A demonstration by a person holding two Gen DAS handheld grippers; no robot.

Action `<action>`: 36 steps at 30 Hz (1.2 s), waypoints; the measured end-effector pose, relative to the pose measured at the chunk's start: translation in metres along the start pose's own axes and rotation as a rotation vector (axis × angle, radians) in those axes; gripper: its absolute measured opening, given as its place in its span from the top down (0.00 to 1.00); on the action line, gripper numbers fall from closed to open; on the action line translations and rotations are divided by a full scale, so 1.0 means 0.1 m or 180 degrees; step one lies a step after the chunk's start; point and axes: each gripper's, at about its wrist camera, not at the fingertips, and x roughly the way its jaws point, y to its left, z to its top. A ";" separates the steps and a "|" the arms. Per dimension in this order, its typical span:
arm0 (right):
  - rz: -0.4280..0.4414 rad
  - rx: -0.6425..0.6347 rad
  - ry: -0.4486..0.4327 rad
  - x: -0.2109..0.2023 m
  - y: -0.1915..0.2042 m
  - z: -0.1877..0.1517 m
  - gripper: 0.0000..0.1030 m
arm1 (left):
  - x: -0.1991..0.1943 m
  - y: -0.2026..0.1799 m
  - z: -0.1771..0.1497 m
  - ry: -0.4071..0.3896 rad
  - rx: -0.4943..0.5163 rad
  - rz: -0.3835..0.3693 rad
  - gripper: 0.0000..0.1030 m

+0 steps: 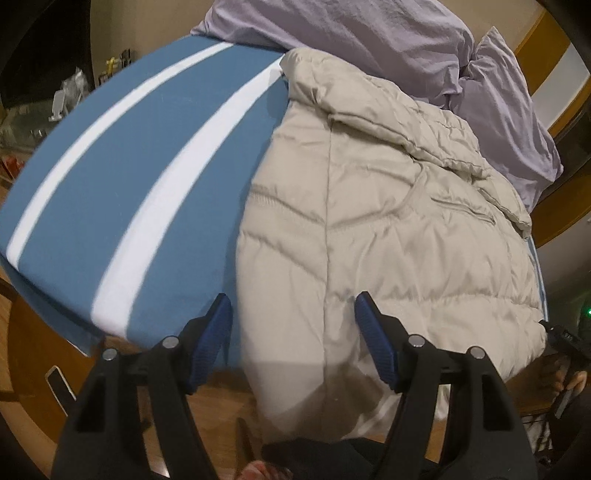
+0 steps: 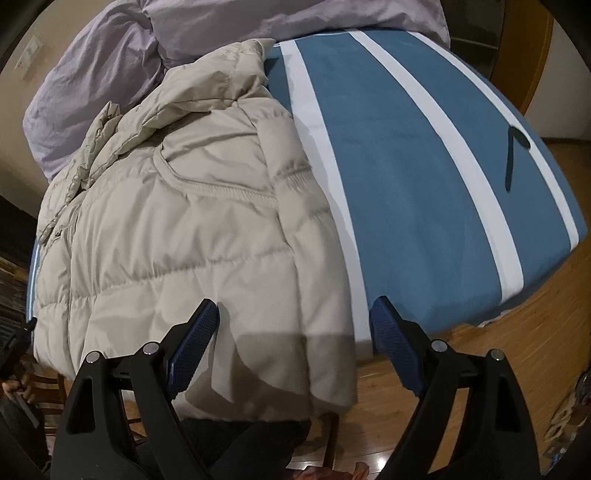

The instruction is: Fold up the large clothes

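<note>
A beige quilted puffer jacket (image 1: 388, 229) (image 2: 192, 229) lies spread on a bed with a blue and white striped sheet (image 1: 110, 177) (image 2: 406, 166). Its hem hangs over the bed's near edge. My left gripper (image 1: 295, 325) hovers open over the hem, one blue finger (image 1: 210, 332) above the sheet's edge and the other over the jacket, nothing pinched. My right gripper (image 2: 295, 325) stands open too, its left finger (image 2: 195, 339) above the hem and its right one by the bed edge. Each view shows the other gripper at its side edge (image 1: 565, 343) (image 2: 14, 343).
A lilac duvet and pillow (image 1: 369, 33) (image 2: 110, 66) are heaped at the bed's far end, against the jacket's collar. A small dark object (image 2: 515, 155) lies on the sheet. Wooden floor (image 2: 498, 369) runs below the bed edge, where a person's feet (image 1: 266, 472) show.
</note>
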 end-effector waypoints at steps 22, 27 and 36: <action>0.0664 0.0133 -0.0425 -0.21 0.07 0.00 0.90 | -0.29 -0.20 -0.04 -0.0295 -0.0105 -0.0319 0.89; 0.0668 0.0051 -0.0633 -0.36 0.23 0.21 0.91 | -0.48 -0.36 0.18 -0.0487 -0.0003 -0.0345 0.90; 0.0661 -0.0026 -0.0922 -0.55 0.39 0.74 0.91 | -0.70 -0.59 0.76 -0.0782 0.0113 -0.0291 0.90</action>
